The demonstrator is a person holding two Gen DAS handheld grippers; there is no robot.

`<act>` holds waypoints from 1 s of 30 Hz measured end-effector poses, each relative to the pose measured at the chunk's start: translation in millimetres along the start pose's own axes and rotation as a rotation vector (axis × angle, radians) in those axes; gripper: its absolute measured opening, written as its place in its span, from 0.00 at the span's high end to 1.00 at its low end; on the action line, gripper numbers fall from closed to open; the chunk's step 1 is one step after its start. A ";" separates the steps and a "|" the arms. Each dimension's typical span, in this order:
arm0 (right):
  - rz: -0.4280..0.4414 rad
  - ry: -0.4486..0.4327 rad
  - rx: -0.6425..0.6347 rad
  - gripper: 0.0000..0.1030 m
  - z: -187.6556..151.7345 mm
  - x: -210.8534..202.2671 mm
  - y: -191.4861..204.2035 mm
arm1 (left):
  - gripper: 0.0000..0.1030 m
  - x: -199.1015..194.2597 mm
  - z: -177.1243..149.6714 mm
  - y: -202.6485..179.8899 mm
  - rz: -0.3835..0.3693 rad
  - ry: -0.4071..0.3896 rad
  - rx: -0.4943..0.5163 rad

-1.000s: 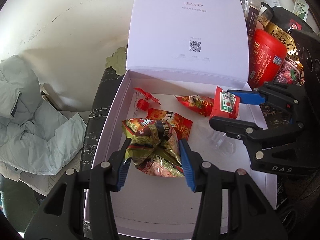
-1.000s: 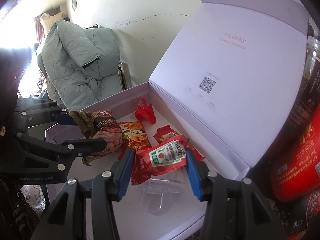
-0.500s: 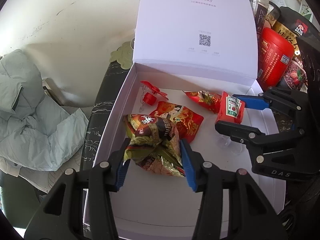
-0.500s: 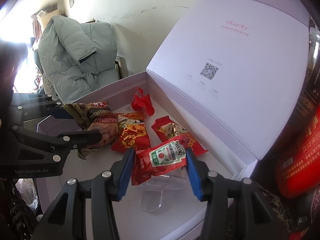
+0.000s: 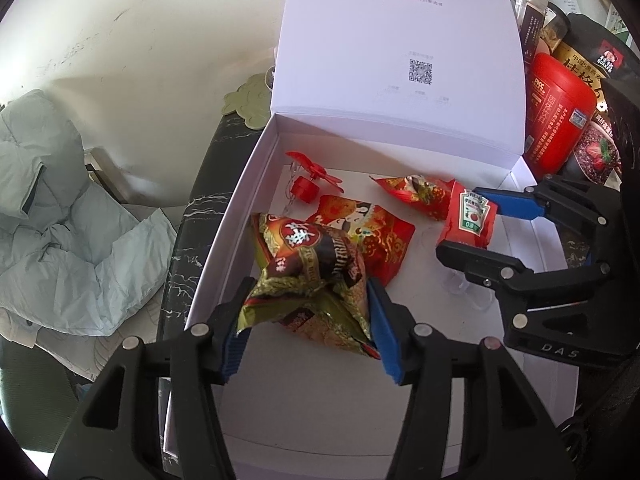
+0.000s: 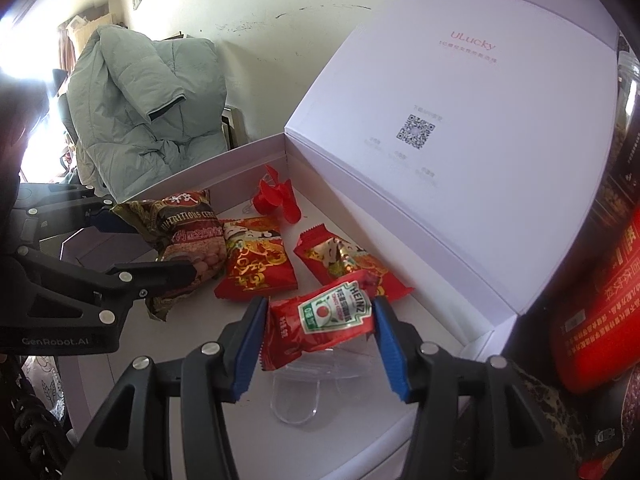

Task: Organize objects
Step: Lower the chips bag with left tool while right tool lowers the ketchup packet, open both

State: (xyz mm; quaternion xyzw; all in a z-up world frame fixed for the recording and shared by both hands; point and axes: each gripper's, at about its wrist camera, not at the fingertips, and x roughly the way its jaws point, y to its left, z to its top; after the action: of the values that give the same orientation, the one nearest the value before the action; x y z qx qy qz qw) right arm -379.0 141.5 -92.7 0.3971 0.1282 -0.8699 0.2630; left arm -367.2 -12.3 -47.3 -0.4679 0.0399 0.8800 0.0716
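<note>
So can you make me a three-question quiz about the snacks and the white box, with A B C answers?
1. Where does the red toy fan lie?
A. In the white box, near its far corner
B. On the grey coat
C. On top of the red canister

2. What colour are the pads on the left hand-held gripper?
A. Green
B. Blue
C. Yellow

3. What is between the fingers of the right hand-held gripper?
A. A glass jar
B. Nothing
C. A ketchup packet

Answers:
1 A, the fan sits on the box floor by the raised lid.
2 B, both pads are blue, beside the cereal bag.
3 C, the packet sits between its fingers, which are opening, as the left ones are.
</note>
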 end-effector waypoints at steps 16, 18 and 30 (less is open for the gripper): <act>-0.033 -0.050 0.043 0.39 5.4 -27.9 -3.0 | 0.46 -17.7 7.2 -0.9 0.005 -0.021 -0.001; -0.036 -0.053 0.049 0.39 5.8 -32.4 -3.2 | 0.46 -23.3 7.5 -1.9 0.009 -0.022 0.001; -0.071 -0.106 0.043 0.38 12.0 -76.0 5.6 | 0.36 -72.0 9.3 -11.3 0.036 -0.104 0.015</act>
State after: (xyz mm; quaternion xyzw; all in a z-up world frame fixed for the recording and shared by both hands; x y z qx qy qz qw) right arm -341.9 158.8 -27.3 0.3512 0.1096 -0.9010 0.2298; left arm -333.2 -6.3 17.6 -0.4200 0.0511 0.9040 0.0614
